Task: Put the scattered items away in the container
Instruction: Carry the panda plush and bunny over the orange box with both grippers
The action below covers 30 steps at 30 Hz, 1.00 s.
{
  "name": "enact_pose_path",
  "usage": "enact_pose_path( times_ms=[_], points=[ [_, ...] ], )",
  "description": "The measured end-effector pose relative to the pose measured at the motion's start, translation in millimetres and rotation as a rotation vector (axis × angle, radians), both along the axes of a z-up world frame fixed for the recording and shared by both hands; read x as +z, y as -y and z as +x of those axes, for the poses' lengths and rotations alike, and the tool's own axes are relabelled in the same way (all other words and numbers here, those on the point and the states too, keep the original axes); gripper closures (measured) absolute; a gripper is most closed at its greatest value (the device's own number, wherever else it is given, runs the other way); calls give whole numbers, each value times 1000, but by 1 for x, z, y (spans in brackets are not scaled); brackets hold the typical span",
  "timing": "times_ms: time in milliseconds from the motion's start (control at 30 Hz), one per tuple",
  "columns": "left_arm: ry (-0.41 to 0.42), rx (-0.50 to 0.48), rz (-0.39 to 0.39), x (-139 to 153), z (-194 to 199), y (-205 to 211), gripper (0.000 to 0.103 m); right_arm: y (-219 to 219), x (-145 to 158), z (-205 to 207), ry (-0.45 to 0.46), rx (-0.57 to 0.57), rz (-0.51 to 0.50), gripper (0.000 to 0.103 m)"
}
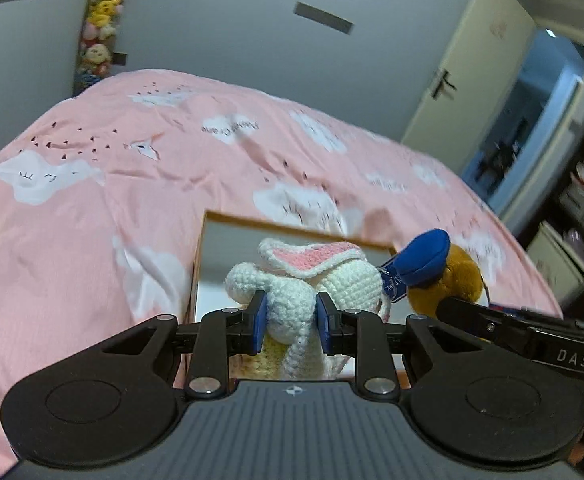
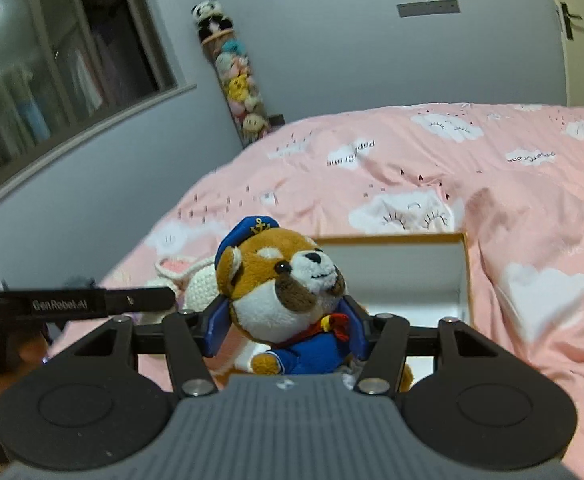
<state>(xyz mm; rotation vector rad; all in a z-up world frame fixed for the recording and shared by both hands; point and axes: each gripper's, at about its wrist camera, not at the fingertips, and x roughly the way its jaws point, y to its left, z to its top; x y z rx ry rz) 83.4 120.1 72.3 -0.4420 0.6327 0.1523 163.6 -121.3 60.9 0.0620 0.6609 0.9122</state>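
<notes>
My left gripper (image 1: pixel 292 322) is shut on a white crocheted bunny (image 1: pixel 312 280) with pink-lined ears, held over the open white box with a brown rim (image 1: pixel 227 216) on the pink bed. My right gripper (image 2: pixel 287 330) is shut on a brown and white plush dog (image 2: pixel 283 280) in a blue sailor cap and suit, held over the near left of the same box (image 2: pixel 464 264). The dog's cap and head (image 1: pixel 444 268) show to the right of the bunny in the left wrist view. The bunny (image 2: pixel 195 280) shows left of the dog in the right wrist view.
The box lies on a pink duvet with white clouds (image 1: pixel 131 152), also in the right wrist view (image 2: pixel 492 184). A tall tube of small plush toys (image 2: pixel 239 92) stands at the grey wall. A door (image 1: pixel 464 68) and shelves (image 1: pixel 580 216) are to the right.
</notes>
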Motion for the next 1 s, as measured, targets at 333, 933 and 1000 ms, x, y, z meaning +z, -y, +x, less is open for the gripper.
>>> enact_pose_path(
  times_ms=[333, 933, 1000],
  points=[
    [-90, 130, -139, -48, 58, -18, 73, -49, -40, 77, -218, -100, -9, 43],
    [-346, 139, -191, -112, 83, -28, 71, -107, -150, 117, -511, -116, -237, 44],
    [-355, 113, -218, -113, 83, -30, 71, -109, -159, 116, -572, -101, -222, 44]
  ],
)
